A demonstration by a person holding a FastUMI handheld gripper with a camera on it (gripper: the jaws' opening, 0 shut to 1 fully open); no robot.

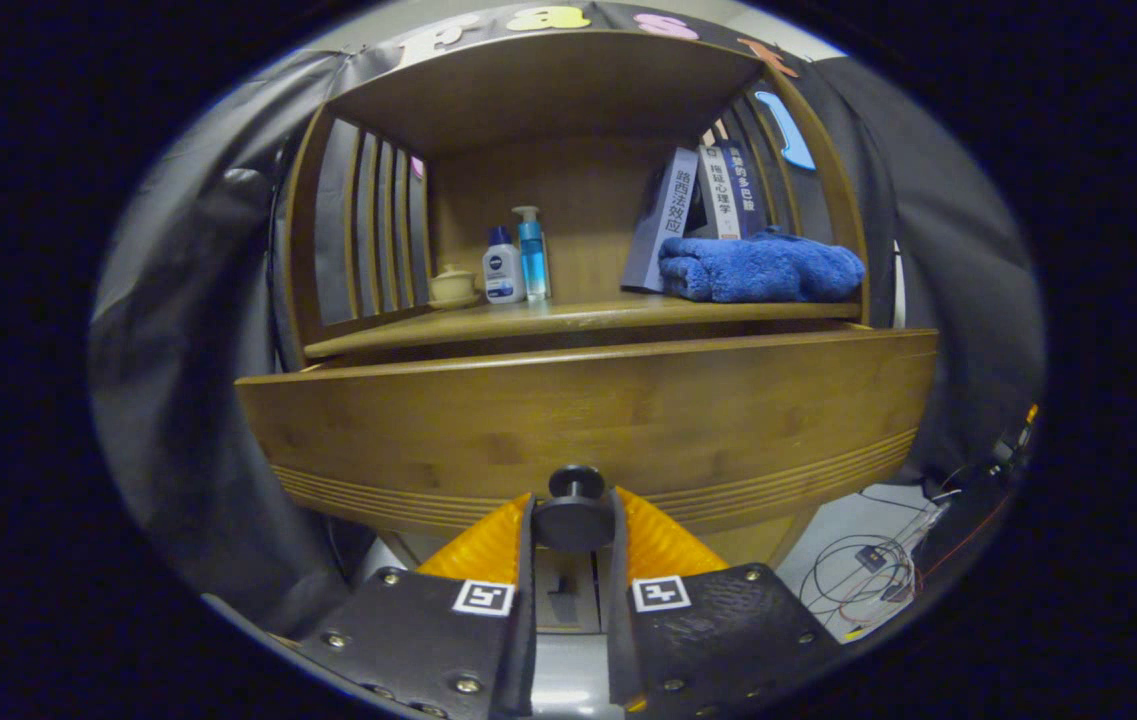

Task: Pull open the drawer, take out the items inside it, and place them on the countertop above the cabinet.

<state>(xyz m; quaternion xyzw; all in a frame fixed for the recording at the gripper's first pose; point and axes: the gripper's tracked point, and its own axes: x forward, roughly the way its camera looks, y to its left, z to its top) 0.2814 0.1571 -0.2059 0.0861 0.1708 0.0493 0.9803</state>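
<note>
A wooden cabinet fills the scene, with its drawer front (588,420) as a broad plank just ahead of me. A dark round knob (575,487) sticks out from the drawer's lower middle. My gripper (573,515) is shut on that knob, one finger pressing each side of it. The drawer front appears to stand slightly forward of the cabinet body; its inside is hidden. Above it runs the countertop (578,318), a wooden shelf surface under an open hutch.
On the countertop stand a small lidded cup (452,286), a white lotion bottle (503,268) and a blue pump bottle (532,255) at the left, with a folded blue towel (760,268) and leaning books (703,205) at the right. Cables (878,570) lie on the floor lower right.
</note>
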